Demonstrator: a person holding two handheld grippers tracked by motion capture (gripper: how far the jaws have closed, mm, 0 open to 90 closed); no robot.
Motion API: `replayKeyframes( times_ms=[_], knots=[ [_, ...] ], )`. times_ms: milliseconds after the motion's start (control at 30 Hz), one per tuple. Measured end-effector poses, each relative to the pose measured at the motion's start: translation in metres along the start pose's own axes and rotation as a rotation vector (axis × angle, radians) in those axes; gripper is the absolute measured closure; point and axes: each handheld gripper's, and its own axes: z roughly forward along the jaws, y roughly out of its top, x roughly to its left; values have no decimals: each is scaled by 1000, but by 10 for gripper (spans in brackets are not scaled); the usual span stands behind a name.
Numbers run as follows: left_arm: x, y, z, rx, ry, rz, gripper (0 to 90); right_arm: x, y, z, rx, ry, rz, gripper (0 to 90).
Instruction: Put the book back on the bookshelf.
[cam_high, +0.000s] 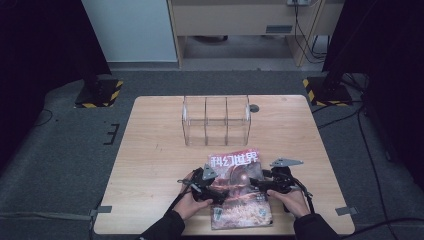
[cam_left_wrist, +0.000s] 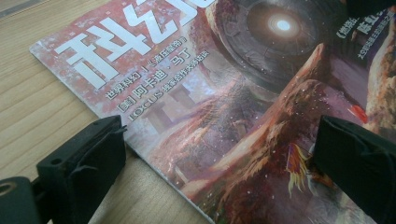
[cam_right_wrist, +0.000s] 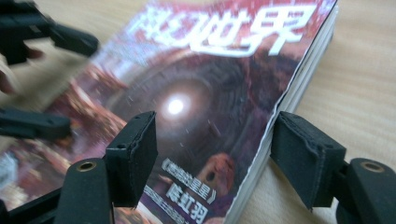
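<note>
Magazine (cam_high: 239, 189) lies flat, cover up, on table (cam_high: 150, 165), at the near edge and a bit right of centre, between the person's two hands. Cover is red/purple w/ big white title characters across the top and a glowing ring below them.

Left side: left hand (cam_high: 190, 204) comes in from the bottom edge w/ left gripper (cam_high: 207, 187) over the mag's left edge. In the left gripper view its jaws stand wide apart: one on bare wood just beside the left edge of the mag (cam_left_wrist: 224, 107), the other over the cover art. Mag edge runs between them; pads not pressing it, nothing held.

Middle, farther back: clear rack (cam_high: 216, 120), three slots, stands upright on table, well apart from mag. Small dark disc (cam_high: 254, 108) just right of rack.

Right side: right hand (cam_high: 292, 201) w/ right gripper (cam_high: 272, 184) over mag's right edge. In the right gripper view the jaws straddle the page edge of the mag (cam_right_wrist: 210, 93): one jaw over the cover, the other beside the page block over wood. Partly open, gaps show on both sides, no grip. That edge looks raised a little off the table, pages visible. Left gripper (cam_right_wrist: 42, 79) shows blurred at far left of that view, jaws apart.
</note>
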Motion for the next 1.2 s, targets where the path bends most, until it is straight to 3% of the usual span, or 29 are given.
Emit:
replayKeyframes(
  times_ms=[133, 267, 400, 533, 733, 1033, 1200],
  knots=[
    [0, 0, 0, 0, 0, 0, 16, 2, 0, 1, 10, -10, -12, 320],
    [0, 0, 0, 2, 5, -2, 13, 1, 2, -5, -46, 18, 4, 348],
    [1, 0, -1, 2, 7, -4, 12, 5, 7, -11, -141, 82, -20, 380],
    [1, 0, -1, 2, 7, -4, 12, 6, 8, -11, -168, 107, -16, 375],
    [1, 0, -1, 2, 8, -3, 12, 5, 5, -7, -124, 69, -21, 354],
    [1, 0, -1, 2, 7, -4, 12, 11, 8, -12, -178, 122, -35, 371],
    [1, 0, -1, 2, 8, -4, 12, 5, 3, -7, -74, 49, -14, 377]
  ],
)
